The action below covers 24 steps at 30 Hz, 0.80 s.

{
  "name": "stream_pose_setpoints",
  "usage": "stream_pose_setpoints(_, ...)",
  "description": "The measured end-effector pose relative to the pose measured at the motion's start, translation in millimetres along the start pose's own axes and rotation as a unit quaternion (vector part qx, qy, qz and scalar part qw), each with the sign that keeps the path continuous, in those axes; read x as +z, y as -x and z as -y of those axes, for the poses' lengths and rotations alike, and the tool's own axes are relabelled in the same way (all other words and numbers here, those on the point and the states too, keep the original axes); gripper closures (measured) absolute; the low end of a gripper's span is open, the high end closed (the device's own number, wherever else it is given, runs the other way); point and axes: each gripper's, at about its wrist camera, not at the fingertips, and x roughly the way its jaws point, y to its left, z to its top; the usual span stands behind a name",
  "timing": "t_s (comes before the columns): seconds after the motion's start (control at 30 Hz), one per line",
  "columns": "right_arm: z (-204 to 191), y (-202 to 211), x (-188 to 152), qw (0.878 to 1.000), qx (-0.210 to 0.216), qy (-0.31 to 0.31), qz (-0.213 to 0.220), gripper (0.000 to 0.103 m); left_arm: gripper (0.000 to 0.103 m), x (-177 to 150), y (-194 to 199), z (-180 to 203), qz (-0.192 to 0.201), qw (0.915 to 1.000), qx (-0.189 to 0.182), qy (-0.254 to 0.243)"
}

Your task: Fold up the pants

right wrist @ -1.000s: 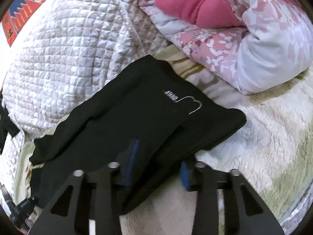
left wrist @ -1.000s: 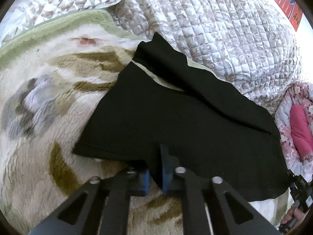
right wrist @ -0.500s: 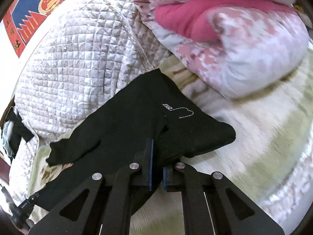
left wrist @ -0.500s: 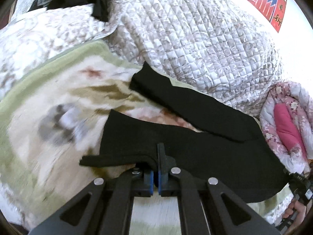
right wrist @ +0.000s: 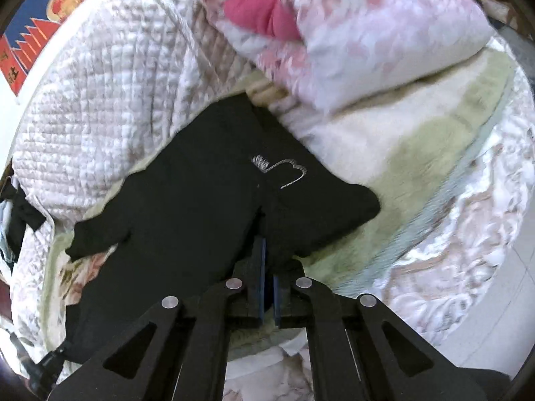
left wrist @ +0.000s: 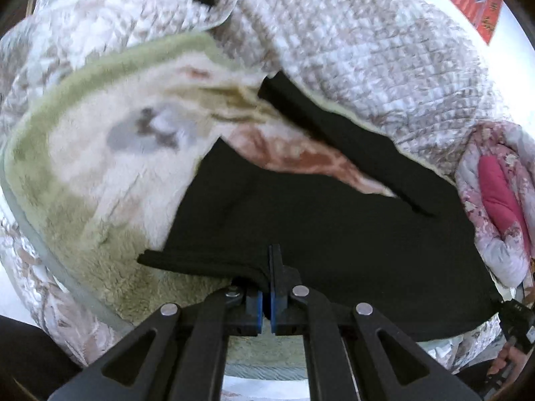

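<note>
So we've got both grippers clamped on the pants (left wrist: 317,234): left gripper (left wrist: 270,267) pinches the hem end, right gripper (right wrist: 267,257) the waist end. Pants sag between us over the blanket (left wrist: 100,173), quilt (left wrist: 367,60) behind.

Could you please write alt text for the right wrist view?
The right hand-held gripper is shut on black pants spread over a fleece blanket. A quilted bedspread and pink floral duvet lie behind.
</note>
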Motion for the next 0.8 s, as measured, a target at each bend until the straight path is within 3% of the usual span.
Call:
stream_pose_setpoints(0.13,0,-5,-3,1.0,-0.012,0.002,-0.011,0.101,0.099,-5,-12,-2,-0.031,0.9994,0.013,0.003)
stream_pose_setpoints(0.3,3,12,-7,0.999,-0.037,-0.025,-0.003,0.101,0.093,2,8,-9,-0.007,0.9993,0.028,0.022)
stream_pose_setpoints(0.47,-8,47,-11,0.993,-0.095,-0.009,0.067,0.078,0.091,2,25,-25,0.011,0.9943,0.086,0.062)
stream_pose_setpoints(0.57,-22,45,-5,0.993,-0.077,0.042,0.079,0.077,0.092,7,29,-24,0.028,0.9917,0.111,0.058)
stream_pose_setpoints(0.67,-45,27,-1,0.992,-0.043,0.103,0.051,0.077,0.092,15,34,-8,0.05,0.9935,0.099,0.029)
stream_pose_setpoints(0.8,-66,-9,2,0.987,-0.024,0.157,0.01,0.077,0.077,25,25,23,0.045,0.9983,0.032,-0.018)
